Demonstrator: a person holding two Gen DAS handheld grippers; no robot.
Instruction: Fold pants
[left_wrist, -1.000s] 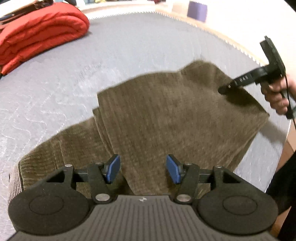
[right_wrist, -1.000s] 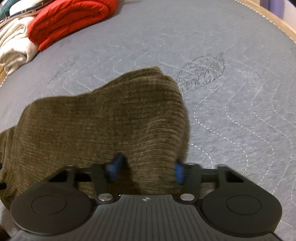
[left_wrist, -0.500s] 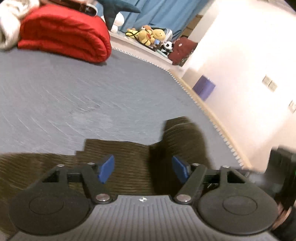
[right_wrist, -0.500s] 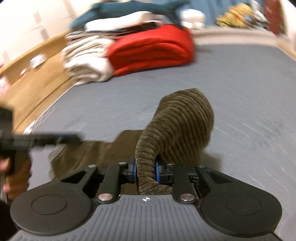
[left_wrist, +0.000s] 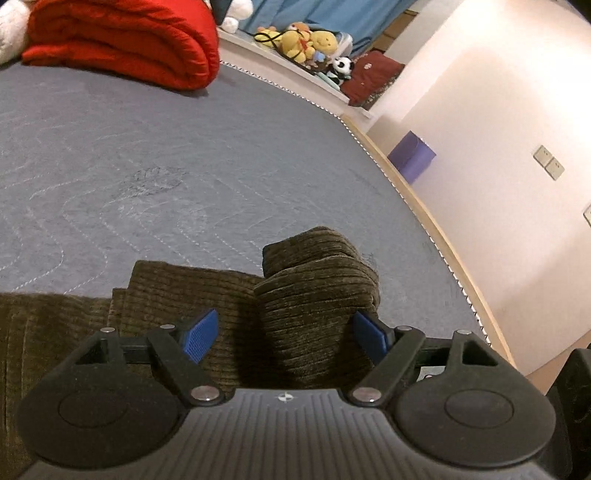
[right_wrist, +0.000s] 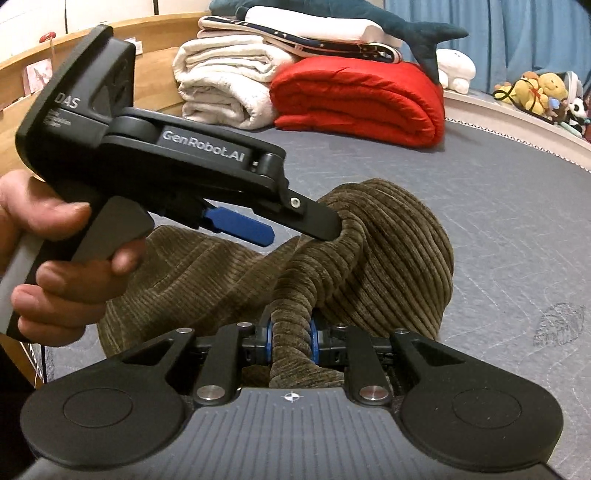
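The right gripper (right_wrist: 291, 341) pinches a bunched rope of the olive-brown corduroy pants (right_wrist: 388, 251), lifting that end for folding. The left gripper (left_wrist: 284, 334) has its jaws opening (nothing pinched), one finger (right_wrist: 314, 221) nudging the raised fold. The rest lies near, on the grey quilted mattress (right_wrist: 517, 206).

One pair of olive-brown corduroy pants (right_wrist: 388, 251) lies on the one grey quilted bed (left_wrist: 184, 147). Two black tongs with blue pads: the left tongs (left_wrist: 284, 336) and the right tongs (right_wrist: 291, 341). One hand (right_wrist: 55, 258) shows. One folded red padded blanket (right_wrist: 362, 99), one folded white blanket (right_wrist: 229, 81), one blue plush shark (right_wrist: 369, 14), one purple box (left_wrist: 412, 155). The small plush toys (left_wrist: 310, 40) on the ledge are too crowded to count.
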